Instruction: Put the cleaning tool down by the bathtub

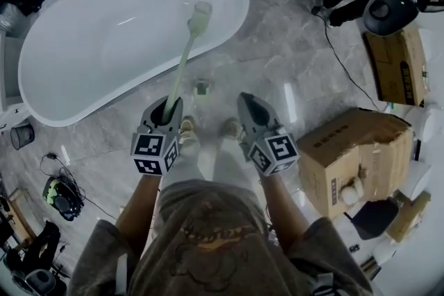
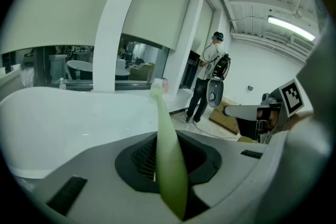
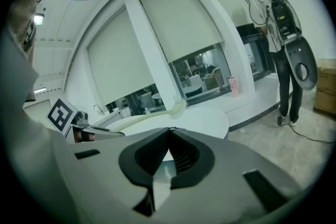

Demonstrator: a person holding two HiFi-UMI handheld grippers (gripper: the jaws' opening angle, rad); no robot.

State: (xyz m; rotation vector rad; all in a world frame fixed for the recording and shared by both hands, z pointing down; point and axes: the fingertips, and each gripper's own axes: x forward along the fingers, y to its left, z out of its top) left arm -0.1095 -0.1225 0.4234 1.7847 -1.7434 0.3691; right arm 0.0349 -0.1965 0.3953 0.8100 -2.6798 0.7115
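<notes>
The cleaning tool point(image 1: 182, 62) is a long brush with a pale green handle and a white head. My left gripper point(image 1: 168, 107) is shut on the handle's lower end. The brush head hangs over the near rim of the white bathtub point(image 1: 83, 90). In the left gripper view the handle point(image 2: 164, 123) rises from between the jaws of the left gripper point(image 2: 166, 140) toward the tub point(image 2: 68, 118). My right gripper point(image 1: 248, 103) hovers beside the left one over the marble floor, shut with nothing in it. In the right gripper view its jaws point(image 3: 169, 130) meet, with the brush point(image 3: 152, 116) and tub point(image 3: 207, 119) beyond.
A torn cardboard box point(image 1: 354, 156) stands at the right, another box point(image 1: 397, 66) and black equipment point(image 1: 385, 7) behind it, with a cable point(image 1: 340, 59) across the floor. A small floor fitting point(image 1: 201, 87) lies ahead of my feet. A person point(image 2: 206, 86) stands farther off.
</notes>
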